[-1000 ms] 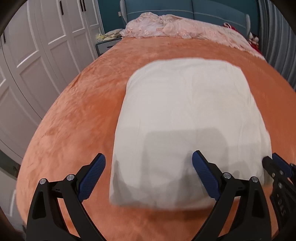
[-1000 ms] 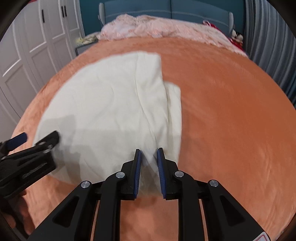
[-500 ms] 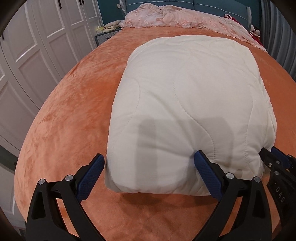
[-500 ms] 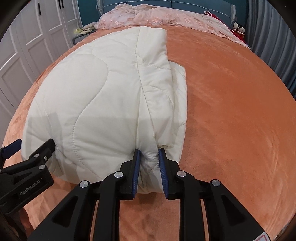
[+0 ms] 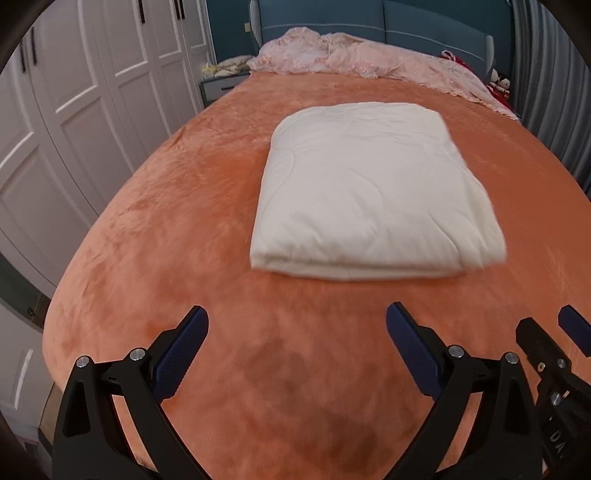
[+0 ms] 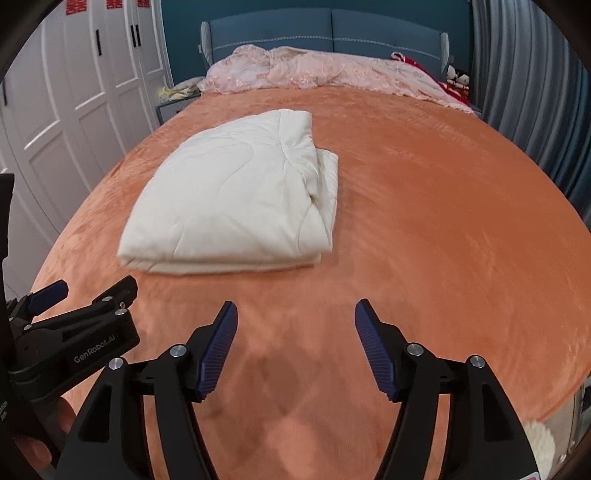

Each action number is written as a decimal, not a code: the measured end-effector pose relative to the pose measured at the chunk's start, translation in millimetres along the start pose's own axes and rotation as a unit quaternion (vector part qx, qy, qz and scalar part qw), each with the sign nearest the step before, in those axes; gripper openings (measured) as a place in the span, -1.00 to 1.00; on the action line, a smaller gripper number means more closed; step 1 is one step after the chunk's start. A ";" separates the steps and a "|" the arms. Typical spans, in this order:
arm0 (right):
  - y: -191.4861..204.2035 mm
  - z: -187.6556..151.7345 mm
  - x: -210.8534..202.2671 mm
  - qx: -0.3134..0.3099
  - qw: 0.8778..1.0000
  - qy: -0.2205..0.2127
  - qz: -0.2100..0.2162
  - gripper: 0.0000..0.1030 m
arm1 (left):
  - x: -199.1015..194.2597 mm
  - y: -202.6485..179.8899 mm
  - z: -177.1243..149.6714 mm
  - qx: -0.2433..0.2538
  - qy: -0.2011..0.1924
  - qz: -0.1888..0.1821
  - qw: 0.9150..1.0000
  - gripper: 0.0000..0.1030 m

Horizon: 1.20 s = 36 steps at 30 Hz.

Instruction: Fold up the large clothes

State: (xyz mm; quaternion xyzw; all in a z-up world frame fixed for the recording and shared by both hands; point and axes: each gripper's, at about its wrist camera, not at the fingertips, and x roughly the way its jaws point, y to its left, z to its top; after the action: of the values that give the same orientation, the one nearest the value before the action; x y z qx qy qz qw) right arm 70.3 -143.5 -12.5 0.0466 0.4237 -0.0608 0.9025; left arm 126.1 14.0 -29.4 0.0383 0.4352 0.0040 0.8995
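Lying folded on the orange bed (image 5: pixel 155 258), the quilt (image 5: pixel 369 192) sits around the middle of the cover, toward the left side as the right camera sees it, a cream quilted block with its stacked layers showing along the near edge and a lower layer sticking out on its right side (image 6: pixel 328 184). Both tongs hang over bare cover near the foot edge, well short of the quilt and not touching it. The left gripper (image 5: pixel 295 347) stands spread wide with nothing between its blue pads. The right gripper (image 6: pixel 295 345) has its jaws opening, also with only orange cover between them. In the right view the left gripper appears low at the left edge, with part of a hand (image 6: pixel 44 432) below it. At the head edge lies a crumpled pink lace spread (image 6: pixel 314 70) against a blue headboard (image 6: pixel 332 31). White wardrobe doors (image 5: pixel 92 92) run along the left side of the bed, grey curtains (image 6: pixel 535 92) along the right. Nothing lies between the tongs and the quilt.
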 end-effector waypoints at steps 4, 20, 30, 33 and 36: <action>-4.0 -25.9 -25.9 -0.006 1.000 -0.020 -0.002 0.31 | -26.9 -0.7 -26.5 0.005 -0.014 -0.002 1.000 0.84; -13.4 -75.7 -63.7 -0.008 0.999 -0.037 -0.004 0.33 | -75.2 -10.8 -72.2 0.035 -0.056 0.013 0.998 0.84; -9.5 -80.4 -72.9 -0.015 0.999 -0.049 -0.005 0.33 | -84.3 -7.2 -79.2 0.031 -0.064 0.015 0.997 0.84; -8.3 -81.5 -77.0 -0.019 0.998 -0.054 -0.005 0.33 | -85.8 -5.3 -79.8 0.028 -0.065 0.017 0.997 0.83; -7.2 -81.6 -76.8 -0.019 0.998 -0.054 -0.005 0.33 | -86.9 -4.5 -80.5 0.028 -0.066 0.020 0.997 0.83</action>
State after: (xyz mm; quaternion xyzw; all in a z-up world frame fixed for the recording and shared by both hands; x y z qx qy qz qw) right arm -41.4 -134.1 -5.6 0.0244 0.3753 -0.0599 0.9247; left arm 9.0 11.3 -11.5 0.0724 0.3738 0.0067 0.9247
